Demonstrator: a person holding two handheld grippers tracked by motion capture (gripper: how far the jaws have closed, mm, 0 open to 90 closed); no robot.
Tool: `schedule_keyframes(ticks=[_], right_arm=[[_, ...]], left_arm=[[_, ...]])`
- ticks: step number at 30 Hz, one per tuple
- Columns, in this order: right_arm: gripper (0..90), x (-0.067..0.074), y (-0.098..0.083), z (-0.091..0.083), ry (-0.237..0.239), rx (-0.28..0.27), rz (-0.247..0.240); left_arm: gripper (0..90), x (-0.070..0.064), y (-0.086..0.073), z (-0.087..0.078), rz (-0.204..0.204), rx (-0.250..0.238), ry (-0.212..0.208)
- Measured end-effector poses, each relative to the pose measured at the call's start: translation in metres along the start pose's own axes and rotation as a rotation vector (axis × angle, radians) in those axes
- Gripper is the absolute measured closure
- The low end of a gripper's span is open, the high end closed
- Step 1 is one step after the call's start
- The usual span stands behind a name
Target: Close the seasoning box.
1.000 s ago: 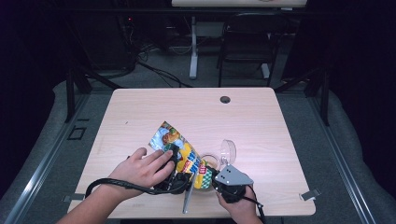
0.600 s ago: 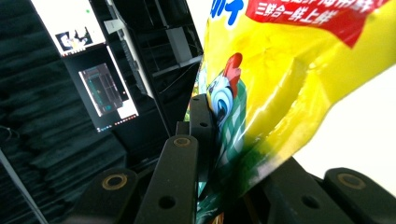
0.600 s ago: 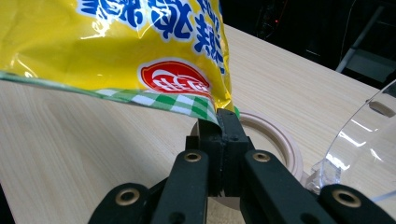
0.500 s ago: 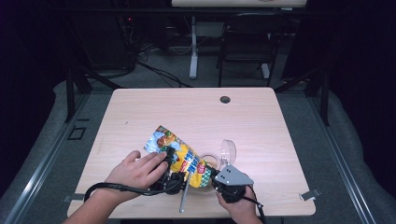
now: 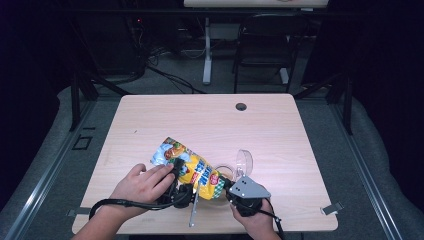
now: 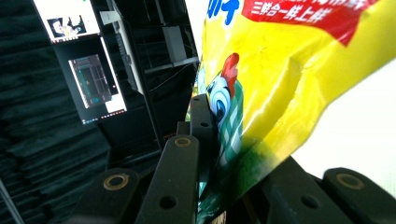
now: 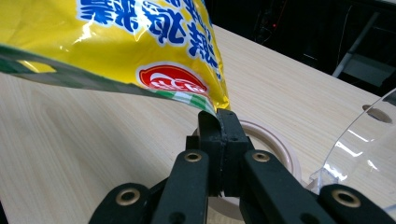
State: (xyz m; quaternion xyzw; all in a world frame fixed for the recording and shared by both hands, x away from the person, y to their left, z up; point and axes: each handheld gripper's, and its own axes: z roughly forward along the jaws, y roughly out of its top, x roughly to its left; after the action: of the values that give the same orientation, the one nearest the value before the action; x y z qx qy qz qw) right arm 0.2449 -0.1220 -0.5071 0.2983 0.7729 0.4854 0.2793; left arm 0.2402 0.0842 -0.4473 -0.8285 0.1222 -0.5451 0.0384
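Observation:
A yellow snack bag (image 5: 192, 167) with blue, red and green print is held just above the table's near part, stretched between both grippers. My left gripper (image 5: 179, 172) is shut on the bag's left side; in the left gripper view its black jaws (image 6: 219, 135) pinch the crinkled foil of the bag (image 6: 280, 70), and the far jaw is hidden behind it. My right gripper (image 5: 226, 184) is shut on the bag's near right corner. In the right gripper view the two pads (image 7: 218, 123) meet on the green-edged seam of the bag (image 7: 140, 37).
A roll of tape (image 7: 275, 144) lies flat on the wood just beyond the right jaws, beside a clear curved plastic piece (image 7: 364, 140). A thin grey rod (image 5: 194, 210) lies near the front edge. A cable hole (image 5: 241, 106) sits at the table's far side.
The bag's far end has swung slightly left and toward the person along with the left hand. The right hand has kept still.

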Motion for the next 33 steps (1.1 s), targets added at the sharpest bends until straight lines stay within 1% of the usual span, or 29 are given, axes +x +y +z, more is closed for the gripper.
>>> schedule_keyframes(ticks=[5, 7, 9, 11, 15, 16, 17, 18, 23, 26, 27, 28, 30, 31, 32, 33], right_arm=[[90.0, 0.0, 0.001, 0.0, -0.002, -0.007, 0.003], [90.0, 0.0, 0.001, 0.0, -0.004, -0.005, 0.002], [90.0, 0.0, 0.001, 0.001, -0.002, -0.005, 0.0], [90.0, 0.0, 0.001, 0.001, -0.001, -0.004, 0.0], [90.0, 0.001, 0.001, 0.001, -0.004, -0.003, -0.004], [90.0, 0.001, 0.001, 0.001, -0.006, -0.002, -0.006], [90.0, 0.001, 0.001, 0.002, -0.005, -0.001, -0.007], [90.0, 0.001, 0.001, 0.002, -0.005, -0.002, -0.006], [90.0, 0.0, 0.001, 0.002, -0.006, -0.008, -0.004], [90.0, 0.0, 0.002, 0.002, -0.006, -0.013, -0.005], [90.0, 0.0, 0.002, 0.002, -0.007, -0.013, -0.006], [90.0, 0.0, 0.002, 0.002, -0.006, -0.013, -0.005], [90.0, 0.0, 0.002, 0.002, -0.007, -0.013, -0.007], [90.0, 0.001, 0.002, 0.002, -0.005, -0.014, -0.006], [90.0, 0.001, 0.002, 0.002, -0.005, -0.015, -0.008], [90.0, 0.001, 0.002, 0.002, -0.006, -0.017, -0.008]], left_arm=[[86.6, -0.003, -0.002, 0.001, -0.032, -0.004, -0.008], [86.6, -0.004, -0.004, 0.002, -0.052, -0.011, -0.015], [86.6, -0.005, -0.005, 0.003, -0.058, -0.009, -0.02], [86.6, -0.007, -0.005, 0.004, -0.079, -0.015, -0.024], [86.7, -0.01, -0.007, 0.006, -0.097, -0.019, -0.036], [86.7, -0.011, -0.008, 0.006, -0.107, -0.023, -0.038], [86.7, -0.012, -0.008, 0.007, -0.114, -0.035, -0.024], [86.7, -0.012, -0.008, 0.007, -0.117, -0.026, -0.038], [86.6, -0.013, -0.01, 0.007, -0.144, -0.031, -0.042], [86.7, -0.014, -0.011, 0.008, -0.167, -0.037, -0.047], [86.7, -0.014, -0.011, 0.008, -0.159, -0.033, -0.047], [86.7, -0.015, -0.011, 0.008, -0.173, -0.035, -0.048], [86.7, -0.017, -0.012, 0.008, -0.184, -0.039, -0.051], [86.7, -0.016, -0.012, 0.007, -0.189, -0.029, -0.069], [86.7, -0.018, -0.013, 0.009, -0.209, -0.047, -0.051], [86.7, -0.019, -0.013, 0.009, -0.214, -0.048, -0.052]])
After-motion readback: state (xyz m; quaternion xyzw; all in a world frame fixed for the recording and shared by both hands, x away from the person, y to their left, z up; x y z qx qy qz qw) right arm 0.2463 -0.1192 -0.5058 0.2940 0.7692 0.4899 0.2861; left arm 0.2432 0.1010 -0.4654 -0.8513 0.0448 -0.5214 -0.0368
